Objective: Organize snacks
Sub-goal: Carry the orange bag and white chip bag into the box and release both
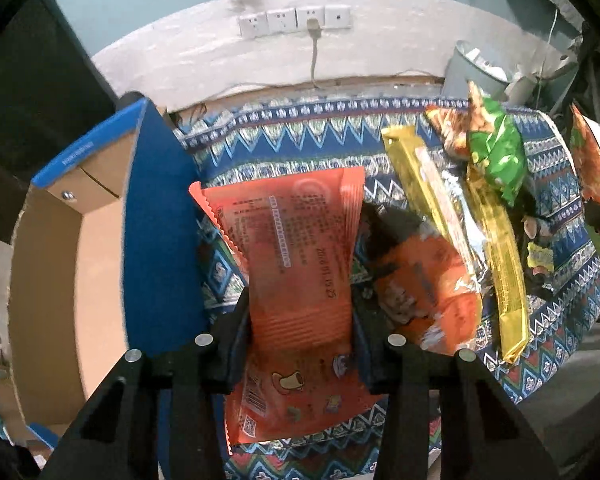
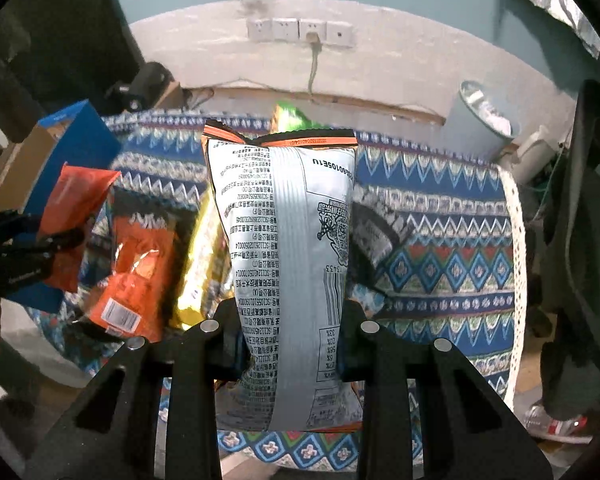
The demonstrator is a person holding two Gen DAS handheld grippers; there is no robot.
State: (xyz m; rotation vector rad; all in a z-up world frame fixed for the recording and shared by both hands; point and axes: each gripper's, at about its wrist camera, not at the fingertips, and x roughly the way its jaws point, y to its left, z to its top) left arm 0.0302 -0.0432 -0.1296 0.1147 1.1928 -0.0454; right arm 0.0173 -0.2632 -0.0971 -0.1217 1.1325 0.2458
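My left gripper (image 1: 300, 320) is shut on an orange snack packet (image 1: 296, 248), held above the patterned tablecloth (image 1: 284, 136); the same packet (image 2: 74, 216) and gripper show at the left of the right wrist view. My right gripper (image 2: 294, 328) is shut on a silver-backed snack bag with an orange edge (image 2: 288, 240), lifted off the cloth (image 2: 440, 248). An open blue cardboard box (image 1: 156, 220) stands left of the left gripper. On the cloth lie a second orange bag (image 1: 428, 288), long yellow packets (image 1: 500, 256) and a green bag (image 1: 496, 152).
A grey bin (image 1: 476, 68) stands behind the table at the right, below a wall with sockets (image 1: 296, 20) and a hanging cable. A dark object (image 2: 144, 84) sits behind the blue box (image 2: 56, 152). A bottle (image 2: 556, 424) lies on the floor at the right.
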